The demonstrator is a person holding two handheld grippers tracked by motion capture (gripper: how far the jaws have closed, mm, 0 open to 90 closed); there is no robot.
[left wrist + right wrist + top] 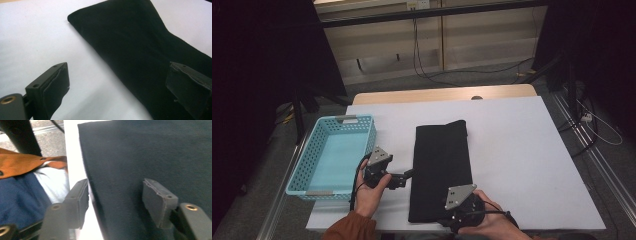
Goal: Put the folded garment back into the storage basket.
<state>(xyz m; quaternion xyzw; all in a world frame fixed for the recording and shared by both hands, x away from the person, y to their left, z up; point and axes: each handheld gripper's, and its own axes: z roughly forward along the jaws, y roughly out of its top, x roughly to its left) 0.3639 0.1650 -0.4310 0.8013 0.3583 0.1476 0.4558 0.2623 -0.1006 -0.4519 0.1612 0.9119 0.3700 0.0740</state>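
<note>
A black folded cloth (441,165) lies lengthwise on the white table (522,150). My left gripper (409,173), held in a hand, sits at the cloth's left edge. In the left gripper view it (117,75) is open: one jaw is over the bare table and the other over the cloth (130,42). My right gripper (447,216) is at the cloth's near end by the table's front edge. In the right gripper view it (115,195) straddles the edge of the cloth (150,152), with one jaw beside the edge and one on top, and the pads stand apart from the fabric.
A light blue plastic basket (344,120) with nothing in it stands at the table's left side, close to my left hand. Bare white tabletop extends to the right of the cloth. A brown sleeve (22,163) and blue clothing lie just past the front edge.
</note>
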